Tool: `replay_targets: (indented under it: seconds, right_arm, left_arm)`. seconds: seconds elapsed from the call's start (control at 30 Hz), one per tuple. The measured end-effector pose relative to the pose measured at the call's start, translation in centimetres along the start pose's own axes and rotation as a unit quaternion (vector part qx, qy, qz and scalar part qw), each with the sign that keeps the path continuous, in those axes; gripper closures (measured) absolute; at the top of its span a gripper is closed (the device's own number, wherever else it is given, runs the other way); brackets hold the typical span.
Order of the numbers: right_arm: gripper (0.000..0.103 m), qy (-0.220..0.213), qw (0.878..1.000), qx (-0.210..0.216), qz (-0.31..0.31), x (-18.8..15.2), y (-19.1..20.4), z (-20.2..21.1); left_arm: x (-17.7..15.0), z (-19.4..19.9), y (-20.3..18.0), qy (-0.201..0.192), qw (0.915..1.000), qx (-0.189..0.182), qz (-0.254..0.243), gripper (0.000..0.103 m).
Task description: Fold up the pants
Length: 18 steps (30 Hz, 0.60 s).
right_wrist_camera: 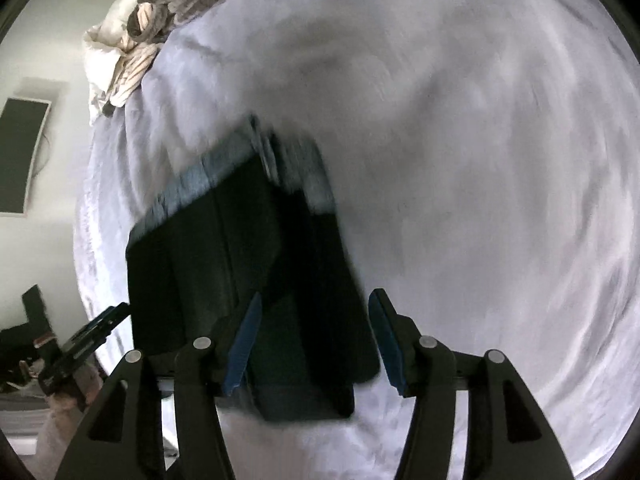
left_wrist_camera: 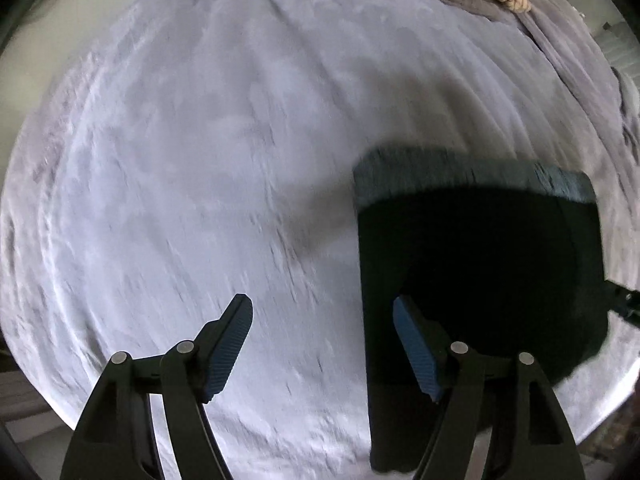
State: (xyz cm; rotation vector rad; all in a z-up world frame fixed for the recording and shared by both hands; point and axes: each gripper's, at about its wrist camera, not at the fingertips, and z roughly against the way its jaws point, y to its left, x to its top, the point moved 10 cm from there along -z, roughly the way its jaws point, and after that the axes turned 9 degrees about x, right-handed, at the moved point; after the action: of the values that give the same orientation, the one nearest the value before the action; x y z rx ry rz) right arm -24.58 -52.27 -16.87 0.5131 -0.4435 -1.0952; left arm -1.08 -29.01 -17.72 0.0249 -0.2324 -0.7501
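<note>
While both claws hang over the bed pointing steeply down, neither one grips anything. The left claw (left_wrist_camera: 322,344) stands released, its blue-padded fingers (left_wrist_camera: 226,354) spread apart; one finger is over bare blanket and the other over the near left edge of the pants (left_wrist_camera: 480,264). The right claw (right_wrist_camera: 314,334) is likewise released, with the near end of the pants lying below the gap between its fingers, not pinched by the pads. These pants (right_wrist_camera: 248,264) are dark, folded into a compact rectangle, lying flat on the pale grey fleece blanket (left_wrist_camera: 200,160) that covers the bed, waistband band turned toward the far end. Both views are smeared by motion blur. At the far edge of the bed lies a heap of striped and grey bedding (right_wrist_camera: 136,36). Beyond the bed's left edge, the right wrist view shows the left claw's tool and a sleeve (right_wrist_camera: 60,408).
</note>
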Motion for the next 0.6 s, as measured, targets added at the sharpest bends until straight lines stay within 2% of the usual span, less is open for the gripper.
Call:
replay_targets:
  seconds: [0.17, 0.27, 0.3, 0.37, 0.47, 0.5, 0.53, 0.6]
  right_arm:
    - [0.043, -0.012, 1.0, 0.005, -0.024, -2.6, -0.5, 0.6]
    - [0.046, -0.01, 0.997, 0.051, -0.058, -3.7, 0.0, 0.9]
    - [0.05, -0.004, 0.994, 0.073, -0.078, -4.2, 0.0, 0.6]
    - [0.053, 0.001, 0.989, 0.097, -0.113, -4.8, -0.3, 0.0]
    - [0.066, -0.021, 0.971, 0.151, -0.184, -4.6, -1.3, -0.4]
    - [0.075, -0.027, 0.965, 0.164, -0.203, -4.6, -1.6, -0.4]
    - [0.083, -0.031, 0.964, 0.168, -0.205, -4.7, -1.7, -0.2]
    - [0.087, -0.032, 0.97, 0.155, -0.184, -5.3, -1.6, 0.1]
  left_arm:
    - [-2.2, 0.2, -0.9, 0.005, 0.9998, -0.017, -0.012, 0.029]
    - [-3.0, -0.1, -1.3, 0.011, 0.9996, -0.022, -0.009, 0.029]
    - [-3.2, -0.2, -1.6, 0.012, 0.9996, -0.022, -0.01, 0.029]
    - [-3.3, -0.5, -1.4, 0.012, 0.9997, -0.02, -0.012, 0.029]
    - [-3.5, -0.4, -1.8, 0.013, 0.9996, -0.021, -0.015, 0.029]
    - [-3.6, -0.3, -1.9, 0.012, 0.9995, -0.022, -0.017, 0.029]
    - [-3.7, -0.3, -1.9, 0.011, 0.9995, -0.022, -0.02, 0.029]
    - [-4.0, -0.4, -2.5, 0.012, 0.9993, -0.021, -0.027, 0.029]
